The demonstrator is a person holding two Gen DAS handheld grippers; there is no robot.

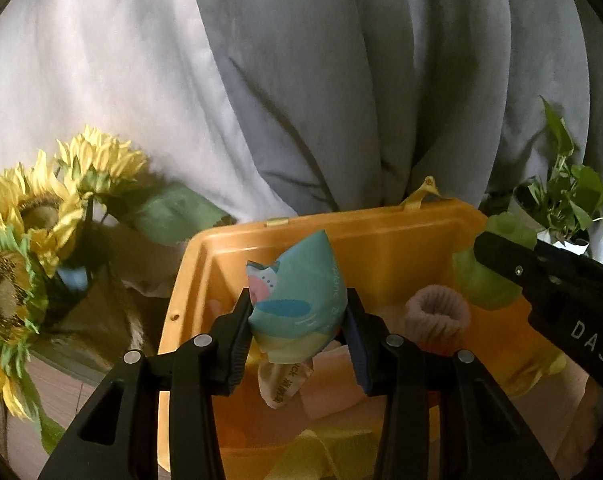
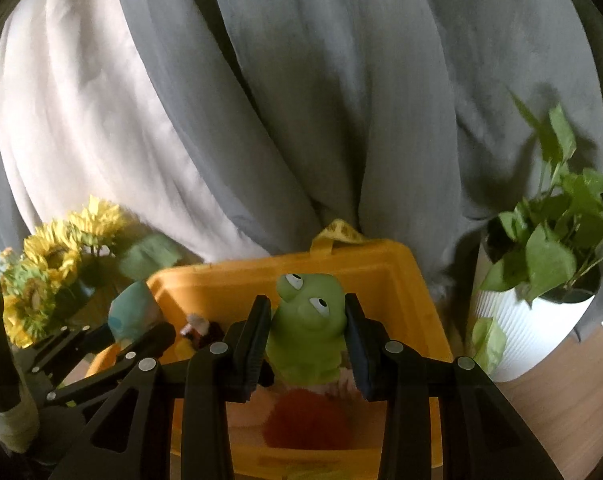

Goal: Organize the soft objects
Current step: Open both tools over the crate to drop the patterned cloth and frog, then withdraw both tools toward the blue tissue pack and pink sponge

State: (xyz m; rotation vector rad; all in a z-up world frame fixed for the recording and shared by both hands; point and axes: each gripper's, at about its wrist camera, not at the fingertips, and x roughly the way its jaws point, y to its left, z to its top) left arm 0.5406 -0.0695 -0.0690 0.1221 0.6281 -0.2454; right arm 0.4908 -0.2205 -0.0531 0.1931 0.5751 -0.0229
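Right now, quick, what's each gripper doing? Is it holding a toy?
Left gripper: closed on a teal pouch, above the yellow bin.
Right gripper: closed on a green frog toy.

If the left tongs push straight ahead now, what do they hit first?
Probably the yellow bin's far wall. The left tongs, gripping the teal pouch, point over the open bin toward it; the gray curtain hangs behind. Depth is unclear.

Grey curtain (image 2: 341, 100), wooden floor (image 2: 561, 400)
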